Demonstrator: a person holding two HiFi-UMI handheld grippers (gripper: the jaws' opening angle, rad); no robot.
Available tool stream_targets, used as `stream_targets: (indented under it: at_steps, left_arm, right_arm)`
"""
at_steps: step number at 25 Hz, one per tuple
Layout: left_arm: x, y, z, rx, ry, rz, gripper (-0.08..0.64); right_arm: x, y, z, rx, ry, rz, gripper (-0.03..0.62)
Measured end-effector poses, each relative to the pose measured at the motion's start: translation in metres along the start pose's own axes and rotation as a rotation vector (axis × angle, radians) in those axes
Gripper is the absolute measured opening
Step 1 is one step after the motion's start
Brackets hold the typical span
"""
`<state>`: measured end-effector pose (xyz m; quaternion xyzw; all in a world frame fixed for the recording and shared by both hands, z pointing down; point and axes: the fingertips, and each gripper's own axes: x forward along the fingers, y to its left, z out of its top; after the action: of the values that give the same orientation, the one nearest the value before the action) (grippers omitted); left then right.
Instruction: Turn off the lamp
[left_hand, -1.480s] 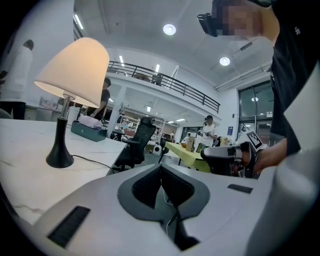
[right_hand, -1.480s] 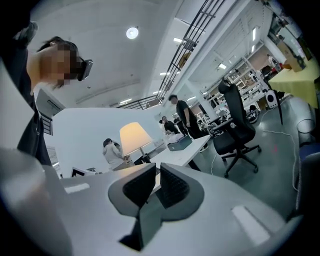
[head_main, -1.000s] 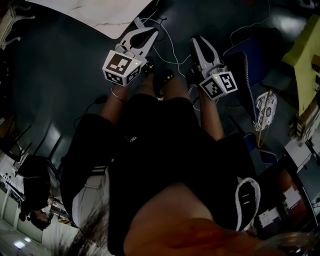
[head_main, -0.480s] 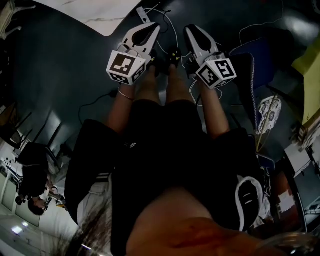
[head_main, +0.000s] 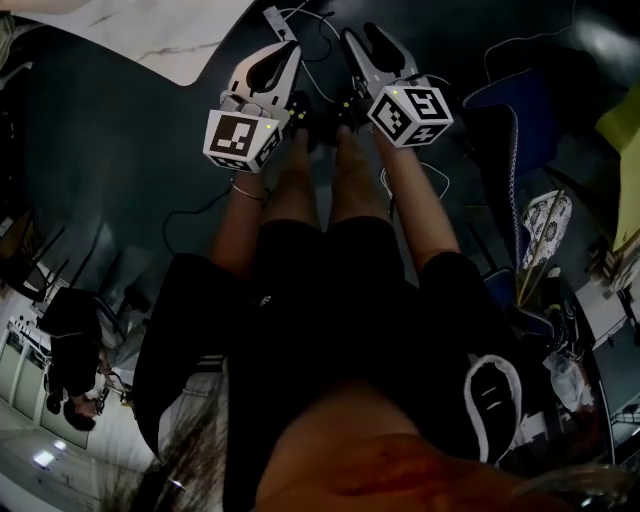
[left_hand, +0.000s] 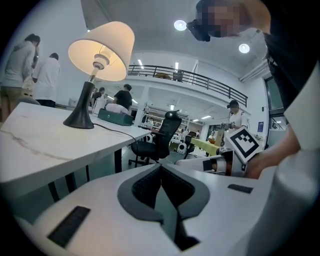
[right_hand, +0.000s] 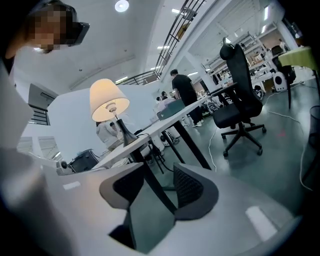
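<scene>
The lamp (left_hand: 100, 50) stands lit on the white marble table (left_hand: 45, 145), with a cream shade and a dark cone base; its cord trails right along the tabletop. The right gripper view shows the same lamp (right_hand: 109, 102), still glowing, far ahead on the table (right_hand: 150, 135). My left gripper (left_hand: 161, 167) is shut with nothing in it, well short of the table. My right gripper (right_hand: 159, 170) has just been opening; its jaws stand apart with nothing between them. In the head view both grippers (head_main: 288, 48) (head_main: 365, 35) hang side by side above the person's knees, near the table's edge (head_main: 170, 35).
A black office chair (left_hand: 160, 135) (right_hand: 240, 105) stands on the floor past the table. White cables (head_main: 330, 30) and a power strip (head_main: 272, 18) lie on the dark floor ahead. People stand behind the table at left (left_hand: 30, 65). A blue chair (head_main: 510, 110) is at my right.
Both grippers have sunk and drawn toward the table edge at the top of the head view. The right gripper's jaws have spread apart; the left one's stay together.
</scene>
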<state>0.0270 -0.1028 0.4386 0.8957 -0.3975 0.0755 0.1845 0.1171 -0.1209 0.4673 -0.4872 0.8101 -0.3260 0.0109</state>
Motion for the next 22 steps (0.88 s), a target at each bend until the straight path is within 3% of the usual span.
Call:
stream_targets:
  at_steps: [9,22]
  left_arm:
    - [0.01,0.012,-0.028,-0.018,0.003,0.016,0.007]
    - [0.007,0.017,-0.044,-0.056,-0.004,0.035,0.006]
  right_arm:
    - [0.048,-0.028,-0.026,-0.04,0.053,-0.01,0.155]
    - [0.105,-0.057,-0.064,0.027,0.139,-0.056,0.172]
